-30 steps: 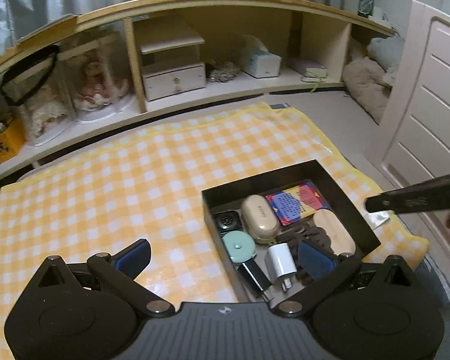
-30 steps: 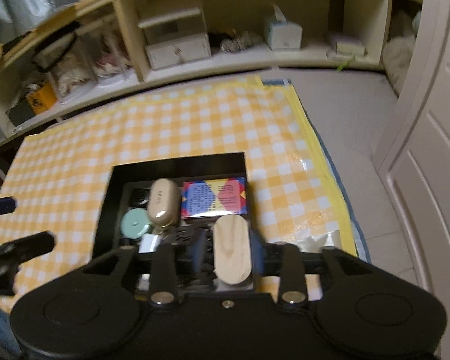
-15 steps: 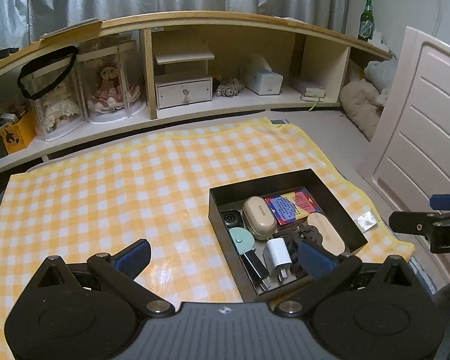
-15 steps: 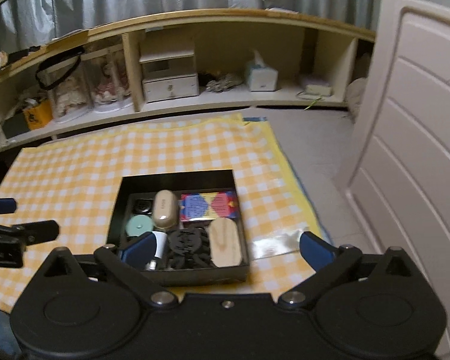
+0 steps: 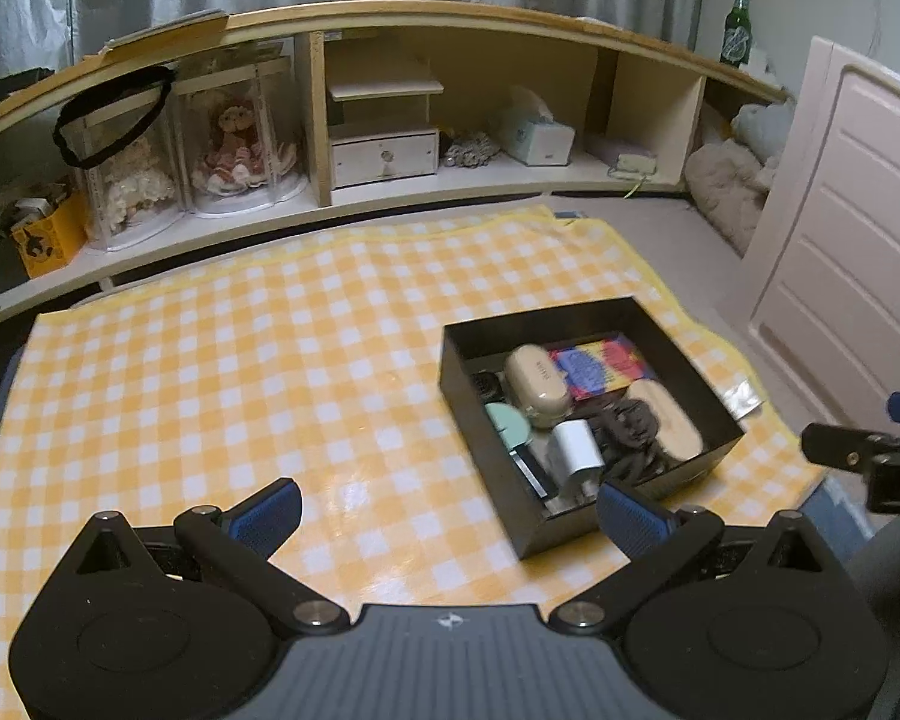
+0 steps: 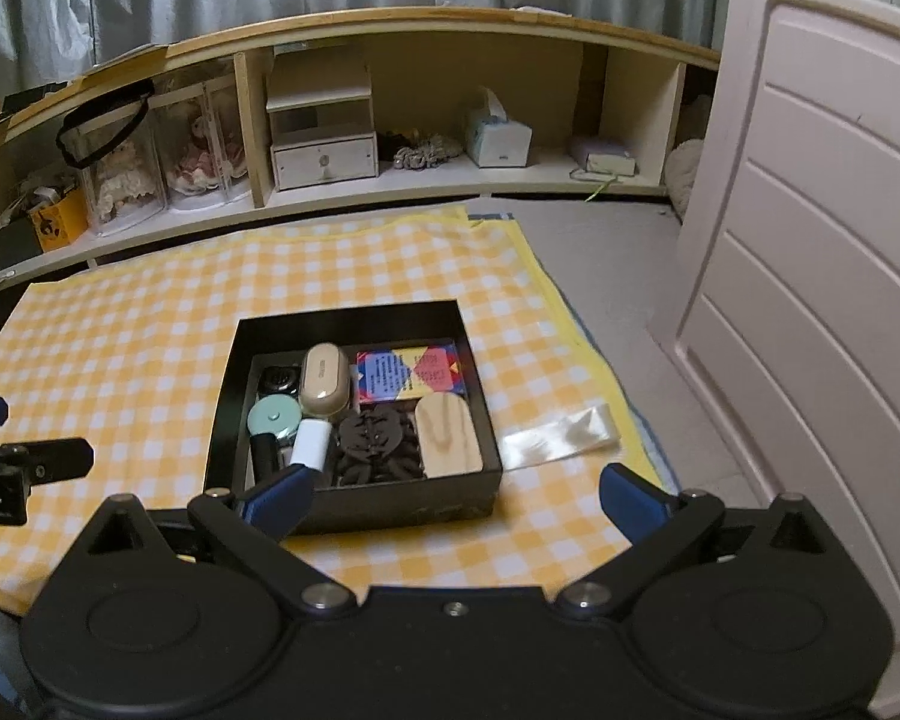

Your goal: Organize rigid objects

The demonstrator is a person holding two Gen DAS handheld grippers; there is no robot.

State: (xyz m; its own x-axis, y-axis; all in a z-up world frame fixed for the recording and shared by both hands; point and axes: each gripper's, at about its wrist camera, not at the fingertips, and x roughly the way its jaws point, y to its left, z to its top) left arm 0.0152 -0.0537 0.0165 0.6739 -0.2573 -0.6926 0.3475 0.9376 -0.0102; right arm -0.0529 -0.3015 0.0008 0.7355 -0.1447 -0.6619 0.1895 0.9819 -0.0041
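I am holding both sets of fingers wide and empty, the black box (image 6: 354, 498) of sorted items sitting just ahead of my right gripper (image 6: 453, 495), ahead-right of my left gripper (image 5: 450, 507).

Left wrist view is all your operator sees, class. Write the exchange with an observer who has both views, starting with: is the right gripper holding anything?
Observer: No. In the right wrist view, the right gripper has its fingers spread wide with nothing between them.
Operator: What is the shiny scrap past the black box?
Observer: A clear plastic strip, lying flat on the checked cloth beside the box's right wall.
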